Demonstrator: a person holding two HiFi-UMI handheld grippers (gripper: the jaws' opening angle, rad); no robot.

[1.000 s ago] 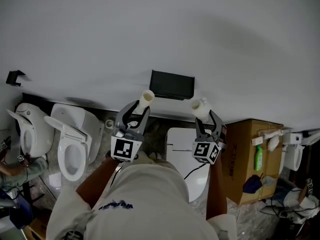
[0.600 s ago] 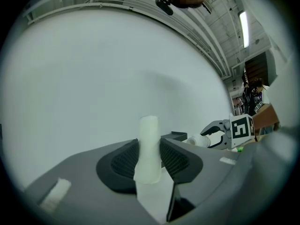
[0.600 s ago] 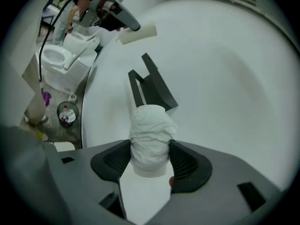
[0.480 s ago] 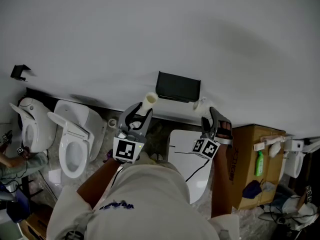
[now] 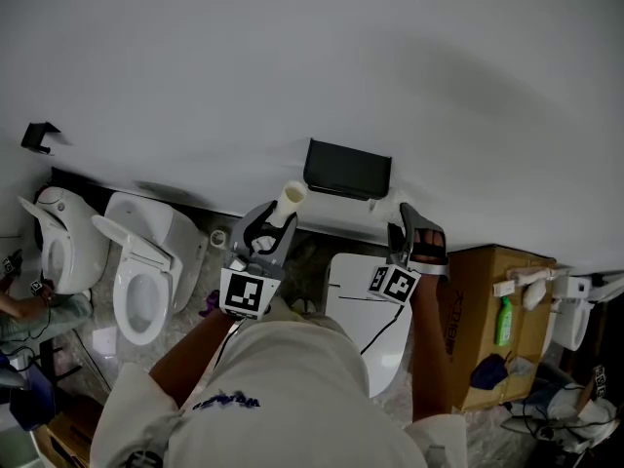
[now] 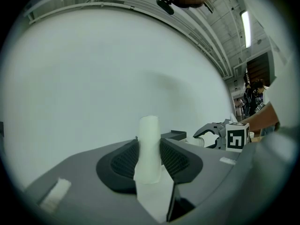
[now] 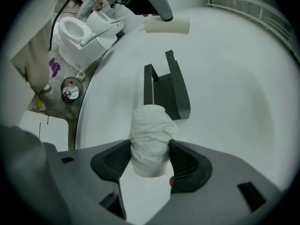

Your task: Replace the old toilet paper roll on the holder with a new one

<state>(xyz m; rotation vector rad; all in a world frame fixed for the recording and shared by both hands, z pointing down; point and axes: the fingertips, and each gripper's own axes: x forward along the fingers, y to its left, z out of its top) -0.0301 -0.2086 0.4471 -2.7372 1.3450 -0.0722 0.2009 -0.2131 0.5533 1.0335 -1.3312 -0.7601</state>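
Note:
My left gripper (image 5: 271, 224) is shut on a slim cream cardboard tube (image 5: 290, 199), which sticks out past its pads (image 6: 172, 159) and stands upright in the left gripper view (image 6: 149, 144). My right gripper (image 5: 408, 230) is shut on a small crumpled white toilet paper roll (image 7: 151, 139), rolled onto its side just right of the black wall holder (image 5: 348, 169). In the right gripper view the holder (image 7: 166, 86) lies straight ahead of the roll, a short gap away. The holder's bracket carries nothing.
Two white toilets (image 5: 141, 271) stand at the left by the wall. A white toilet lid (image 5: 361, 305) lies below my hands. At the right a cardboard box (image 5: 478, 300) holds a green bottle (image 5: 504, 315). A small bin (image 7: 71, 89) sits on the floor.
My right gripper has rolled onto its side and dropped a little toward the holder's right end, still holding the roll. The left gripper and its tube have stayed put.

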